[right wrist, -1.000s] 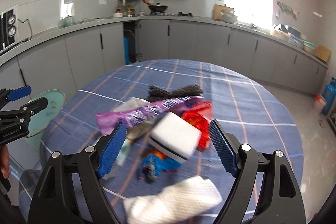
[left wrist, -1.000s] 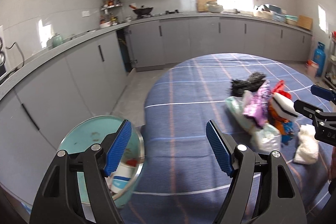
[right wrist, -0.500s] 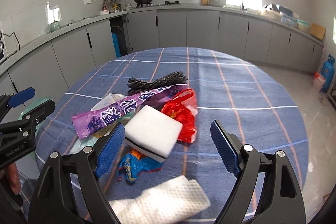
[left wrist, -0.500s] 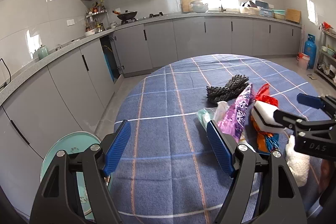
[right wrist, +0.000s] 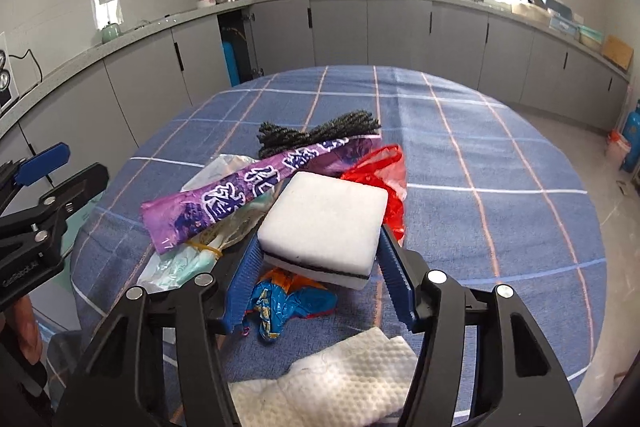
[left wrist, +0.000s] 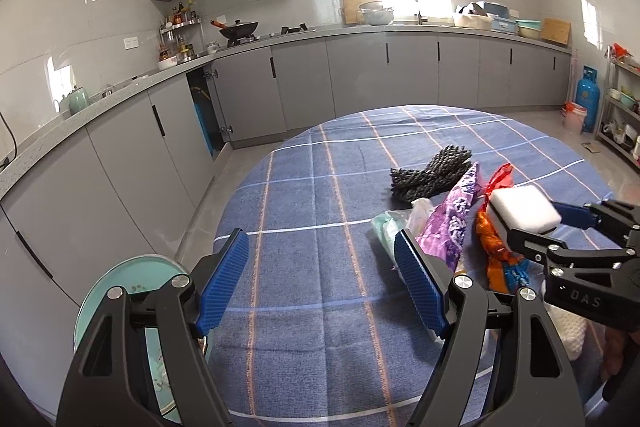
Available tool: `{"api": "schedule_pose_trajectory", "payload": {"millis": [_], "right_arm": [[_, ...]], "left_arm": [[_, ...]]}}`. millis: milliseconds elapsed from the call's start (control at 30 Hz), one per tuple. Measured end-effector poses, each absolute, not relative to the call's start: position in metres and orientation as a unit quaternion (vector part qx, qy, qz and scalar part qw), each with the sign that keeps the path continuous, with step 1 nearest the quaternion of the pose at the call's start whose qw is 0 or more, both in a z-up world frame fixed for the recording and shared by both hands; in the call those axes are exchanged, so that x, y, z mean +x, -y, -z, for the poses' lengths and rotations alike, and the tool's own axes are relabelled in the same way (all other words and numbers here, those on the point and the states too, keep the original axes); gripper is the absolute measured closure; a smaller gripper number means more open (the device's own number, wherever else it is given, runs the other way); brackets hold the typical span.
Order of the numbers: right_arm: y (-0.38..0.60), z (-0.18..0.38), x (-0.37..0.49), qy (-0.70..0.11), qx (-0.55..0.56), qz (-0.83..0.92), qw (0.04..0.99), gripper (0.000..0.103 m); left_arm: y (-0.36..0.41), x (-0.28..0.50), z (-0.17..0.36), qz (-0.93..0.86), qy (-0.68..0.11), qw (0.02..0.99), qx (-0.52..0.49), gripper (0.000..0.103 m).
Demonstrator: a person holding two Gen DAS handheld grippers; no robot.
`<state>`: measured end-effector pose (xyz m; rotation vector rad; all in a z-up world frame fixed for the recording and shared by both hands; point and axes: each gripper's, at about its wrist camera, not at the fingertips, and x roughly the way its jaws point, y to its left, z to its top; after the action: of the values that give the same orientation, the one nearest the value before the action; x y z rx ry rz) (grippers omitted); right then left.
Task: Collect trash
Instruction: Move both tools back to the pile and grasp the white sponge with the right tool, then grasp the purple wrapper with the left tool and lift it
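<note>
Your right gripper (right wrist: 316, 269) is closing on the white rectangular sponge (right wrist: 324, 223), pads at its sides, atop the near-right trash pile. A shallow bite may drop it or drag the purple wrapper (right wrist: 248, 191). Your left gripper (left wrist: 320, 283) hangs apart, empty.

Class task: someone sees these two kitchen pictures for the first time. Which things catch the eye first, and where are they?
First, the white sponge between the closing jaws of the right gripper, atop a bright trash heap: a purple wrapper and a red bag. The heap lies on a blue checked tablecloth. The left gripper hovers open beside it.
</note>
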<state>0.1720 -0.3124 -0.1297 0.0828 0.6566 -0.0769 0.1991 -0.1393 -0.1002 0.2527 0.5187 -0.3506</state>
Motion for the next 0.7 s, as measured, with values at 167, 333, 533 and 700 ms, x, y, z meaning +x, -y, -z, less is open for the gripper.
{"api": "schedule_pose_trajectory", "payload": {"millis": [167,333,533,700], "right_arm": [[0.321,0.119,0.155,-0.286,-0.016,0.086,0.954,0.046],[0.347,0.125,0.155,-0.288,-0.009,0.119,0.95,0.046],[0.353,0.129,0.153,-0.285,0.003,0.113,0.952,0.045],[0.354,0.131,0.153,-0.283,0.01,0.107,0.953,0.045]], "left_arm": [[0.16,0.194,0.097,0.197,-0.245,0.94,0.135,0.029],[0.192,0.193,0.106,0.227,-0.246,0.928,0.161,0.029],[0.214,0.201,0.125,0.255,-0.28,0.907,0.182,0.035],[0.221,0.205,0.137,0.277,-0.31,0.889,0.191,0.065]]}}
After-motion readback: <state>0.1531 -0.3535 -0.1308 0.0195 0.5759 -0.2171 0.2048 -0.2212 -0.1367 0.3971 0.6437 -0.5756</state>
